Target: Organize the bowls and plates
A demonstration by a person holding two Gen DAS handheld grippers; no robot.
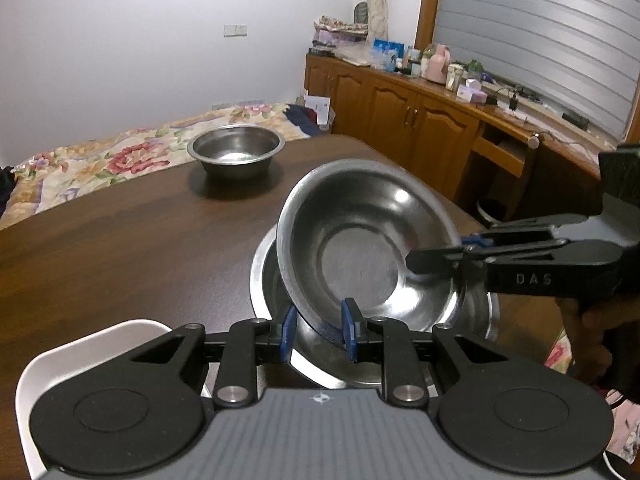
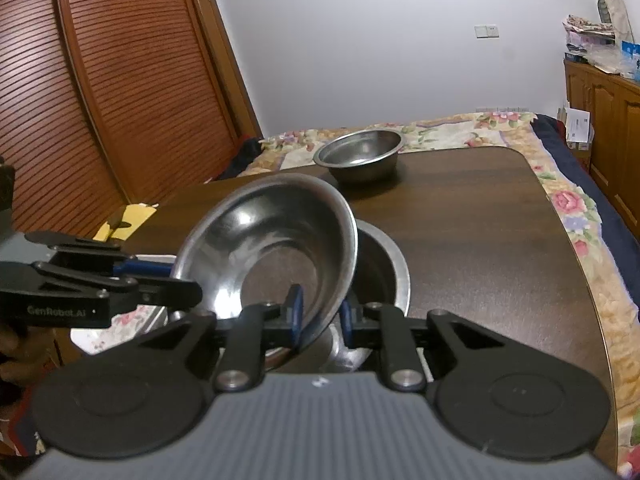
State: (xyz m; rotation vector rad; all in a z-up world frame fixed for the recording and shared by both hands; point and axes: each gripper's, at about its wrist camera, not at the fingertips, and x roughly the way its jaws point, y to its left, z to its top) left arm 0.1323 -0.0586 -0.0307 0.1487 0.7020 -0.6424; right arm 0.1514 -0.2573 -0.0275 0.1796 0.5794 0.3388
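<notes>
Both the left gripper (image 1: 319,330) and right gripper (image 2: 320,316) have their jaws clamped on the rim of the tilted steel bowl (image 1: 360,240), hanging over the lower bowl (image 1: 480,320) on the bench (image 1: 140,240); uneven release could clatter it down crooked.

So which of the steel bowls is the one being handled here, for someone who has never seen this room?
On the dark wooden table, look to the near edge rather than the far side, where a lone steel bowl sits upright. The handled bowl is tilted over a second bowl, with the left gripper and right gripper on its rim.
</notes>
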